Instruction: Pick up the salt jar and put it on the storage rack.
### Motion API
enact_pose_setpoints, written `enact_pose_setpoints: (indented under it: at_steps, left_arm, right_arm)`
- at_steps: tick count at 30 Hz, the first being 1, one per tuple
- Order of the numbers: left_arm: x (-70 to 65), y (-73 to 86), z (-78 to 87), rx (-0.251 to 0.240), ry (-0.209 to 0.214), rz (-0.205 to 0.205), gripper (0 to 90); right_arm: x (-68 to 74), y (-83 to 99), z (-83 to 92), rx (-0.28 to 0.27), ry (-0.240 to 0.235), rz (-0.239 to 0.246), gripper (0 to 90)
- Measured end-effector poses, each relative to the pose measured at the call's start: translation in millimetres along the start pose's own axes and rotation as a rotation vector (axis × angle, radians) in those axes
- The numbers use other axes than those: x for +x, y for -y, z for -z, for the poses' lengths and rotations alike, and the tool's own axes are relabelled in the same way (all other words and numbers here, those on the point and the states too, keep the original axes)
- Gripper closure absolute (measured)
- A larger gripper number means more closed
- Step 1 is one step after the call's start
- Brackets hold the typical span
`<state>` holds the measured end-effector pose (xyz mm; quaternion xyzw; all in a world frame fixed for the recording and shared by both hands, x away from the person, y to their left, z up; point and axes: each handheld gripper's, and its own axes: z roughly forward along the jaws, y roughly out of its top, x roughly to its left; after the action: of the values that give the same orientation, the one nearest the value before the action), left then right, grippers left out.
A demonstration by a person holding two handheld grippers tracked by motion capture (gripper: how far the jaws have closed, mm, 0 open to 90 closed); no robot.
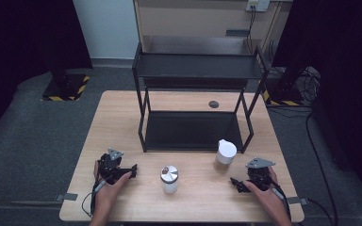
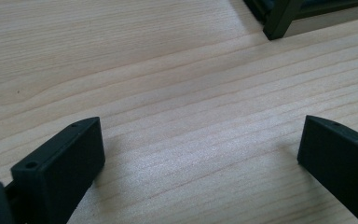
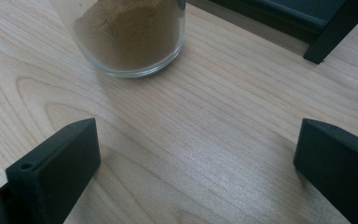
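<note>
We have both claws resting low on the near edge of the table, nothing picked up yet. Left claw spread wide, only bare wood between its jaws. Right claw also spread wide and empty, with the brown-powder jar just ahead of it, left of centre.

Step in hand, we judge: the first reach for a jar. To do it well, we would swing the right claw until the glass sits centred between the jaws, go in level, and pinch the body below the white lid so it does not tip.

The silver-lidded jar stands mid-table between the claws: small, clear, pale contents. The brown-powder jar stands upright farther back, near the front right leg of the black two-tier rack, which stands empty at the far side.
</note>
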<state>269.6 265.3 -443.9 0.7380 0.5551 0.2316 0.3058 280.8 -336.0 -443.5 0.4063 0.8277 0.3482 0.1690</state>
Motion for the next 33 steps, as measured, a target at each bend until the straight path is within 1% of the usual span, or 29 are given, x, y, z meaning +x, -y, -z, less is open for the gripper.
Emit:
enact_pose_setpoints:
  at_steps: [23, 29, 33]
  left_arm:
    - [-0.6, 0.2, 0.2, -0.001, -0.002, -0.002, 0.0]
    - [0.1, 1.2, 1.0, -0.006, 0.012, -0.015, 0.9]
    - [-0.8, 1.4, 1.1, -0.006, 0.019, -0.012, 1.0]
  right_arm:
    - [1.3, 0.2, 0.2, 0.000, 0.005, -0.004, 0.9]
    - [1.8, 0.3, 0.3, 0.000, 0.008, -0.007, 0.9]
    - [1.9, 0.3, 0.4, 0.000, 0.008, -0.007, 0.9]
